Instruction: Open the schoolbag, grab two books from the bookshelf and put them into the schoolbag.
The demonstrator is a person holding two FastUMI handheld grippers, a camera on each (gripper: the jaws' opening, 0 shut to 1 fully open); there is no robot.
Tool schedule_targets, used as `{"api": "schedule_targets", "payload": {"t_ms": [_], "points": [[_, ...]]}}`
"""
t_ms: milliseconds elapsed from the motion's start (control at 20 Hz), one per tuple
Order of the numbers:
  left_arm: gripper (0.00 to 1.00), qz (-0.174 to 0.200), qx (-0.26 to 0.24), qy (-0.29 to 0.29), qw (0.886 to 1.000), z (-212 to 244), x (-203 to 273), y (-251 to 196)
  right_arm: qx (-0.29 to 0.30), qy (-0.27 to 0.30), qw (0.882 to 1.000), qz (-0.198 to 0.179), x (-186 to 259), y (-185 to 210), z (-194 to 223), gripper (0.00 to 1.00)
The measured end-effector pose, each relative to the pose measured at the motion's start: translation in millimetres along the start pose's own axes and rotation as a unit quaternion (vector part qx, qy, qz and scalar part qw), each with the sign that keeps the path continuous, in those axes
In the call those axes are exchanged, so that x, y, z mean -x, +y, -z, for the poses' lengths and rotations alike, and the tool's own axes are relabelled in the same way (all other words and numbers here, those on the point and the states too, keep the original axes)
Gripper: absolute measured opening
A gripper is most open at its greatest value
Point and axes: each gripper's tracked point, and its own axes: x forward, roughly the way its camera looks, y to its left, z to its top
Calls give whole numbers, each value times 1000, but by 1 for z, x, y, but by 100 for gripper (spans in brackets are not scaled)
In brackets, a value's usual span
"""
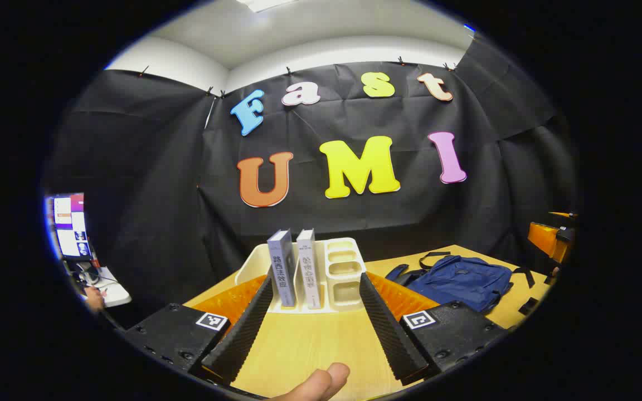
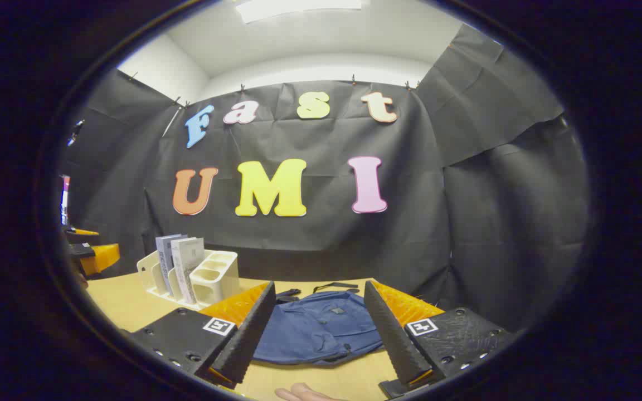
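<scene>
1. Left gripper view has the left gripper [image 1: 315, 312] with jaws spread wide and holding nothing, lined up on the two books [image 1: 294, 274] standing upright in the white bookshelf [image 1: 343, 266] on the wooden table [image 1: 298, 345].
2. Right gripper view: the right gripper [image 2: 318, 326] is also wide open and empty, aimed over the blue schoolbag [image 2: 321, 328], which lies flat on the table and looks closed to me.
3. So I'd say the bag comes first. Find the zipper pull (too small to spot here), pinch it with the right, and pin the fabric with the left so the bag doesn't slide.
4. Writing: the book spines have print, but it's too small to read. Square black-and-white markers sit on the gripper bodies.
</scene>
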Motion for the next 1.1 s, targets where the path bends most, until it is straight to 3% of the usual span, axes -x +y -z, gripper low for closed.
{"api": "schedule_targets", "payload": {"t_ms": [200, 500, 1100], "points": [[98, 46, 44, 20, 998, 3, 6, -3, 3, 25, 1000, 19, 10, 1, 4, 96], [98, 39, 52, 17, 998, -1, 9, 21, 27, 33, 999, 24, 22, 9, 7, 96], [98, 43, 31, 25, 998, 3, 10, 22, 60, 58, 996, 23, 21, 23, 19, 94]]}}
